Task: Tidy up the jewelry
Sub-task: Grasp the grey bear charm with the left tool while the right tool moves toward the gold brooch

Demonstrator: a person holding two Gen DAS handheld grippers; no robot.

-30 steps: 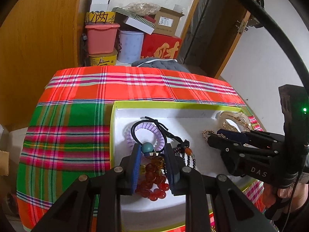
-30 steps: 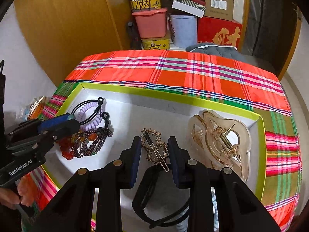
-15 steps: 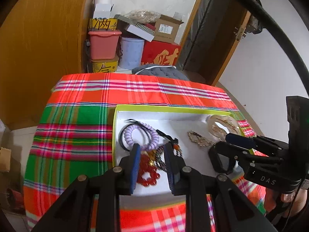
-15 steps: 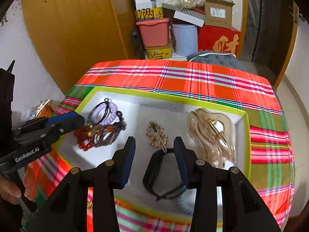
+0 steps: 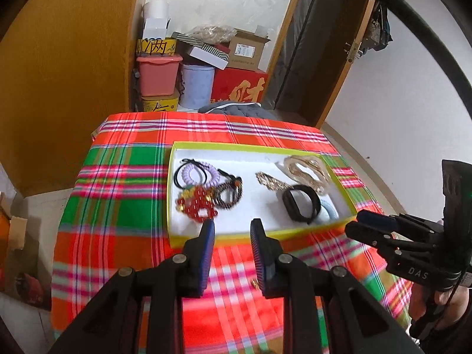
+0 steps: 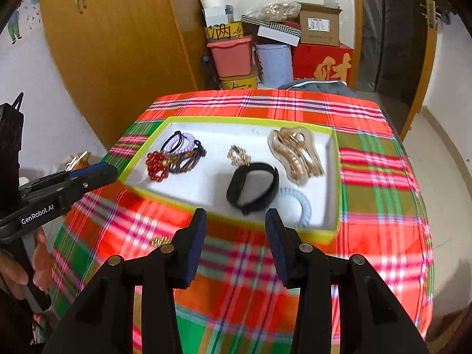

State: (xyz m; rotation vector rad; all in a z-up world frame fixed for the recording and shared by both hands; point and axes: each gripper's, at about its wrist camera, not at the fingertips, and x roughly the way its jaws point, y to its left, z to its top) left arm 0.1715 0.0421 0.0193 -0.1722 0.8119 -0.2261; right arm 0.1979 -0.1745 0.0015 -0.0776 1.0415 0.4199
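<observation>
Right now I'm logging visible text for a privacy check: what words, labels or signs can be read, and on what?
"GenRobot.AI": side of the left claw.
"DAS": body of the right claw.
"财": red box.
"两" (uncertain, part hidden): yellow tin.
Cardboard box label: too small to read.
Lower yellow tin: black marks, unreadable.

Your left hand-held gripper (image 5: 232, 225): jaws parted, nothing between blue pads (image 5: 207, 253), fingers pointing forward, raised above surface. Your right hand-held gripper (image 6: 235, 216): jaws parted wider, empty too, blue pads (image 6: 193, 249) facing each other. In left wrist view, right hand-held gripper sits at right edge, angled inward to left, your right hand (image 5: 436, 303) wrapped around its handle. In right wrist view, left hand-held gripper lies at left edge, your left hand (image 6: 28, 268) gripping below.
</observation>
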